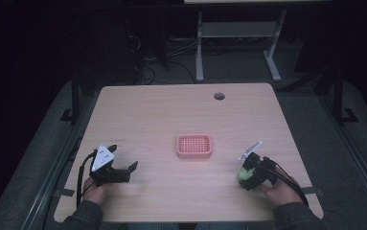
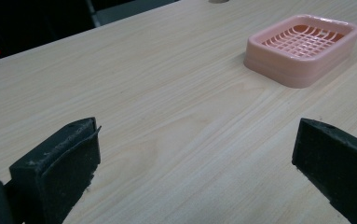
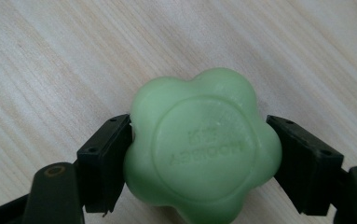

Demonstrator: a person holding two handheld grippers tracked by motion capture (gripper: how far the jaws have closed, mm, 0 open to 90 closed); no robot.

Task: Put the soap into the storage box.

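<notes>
Green flower-shaped soap [image 3: 203, 149] clamped in the right gripper [image 1: 249, 173] above the bench [image 1: 171, 115].
Its embossed lettering is unreadable; left gripper [image 1: 123, 171] jaws gape wide, empty, near the pink soap dish [image 1: 194, 146].

You have a light wooden table [image 1: 162, 115] before you, with a round cable hole [image 1: 219, 96] near its far edge. A pink soap dish [image 1: 194, 146] with a grid insert lies at the tabletop's middle.

Green flower soap [image 3: 203, 147] in right tongs [image 3: 199, 154]
</notes>
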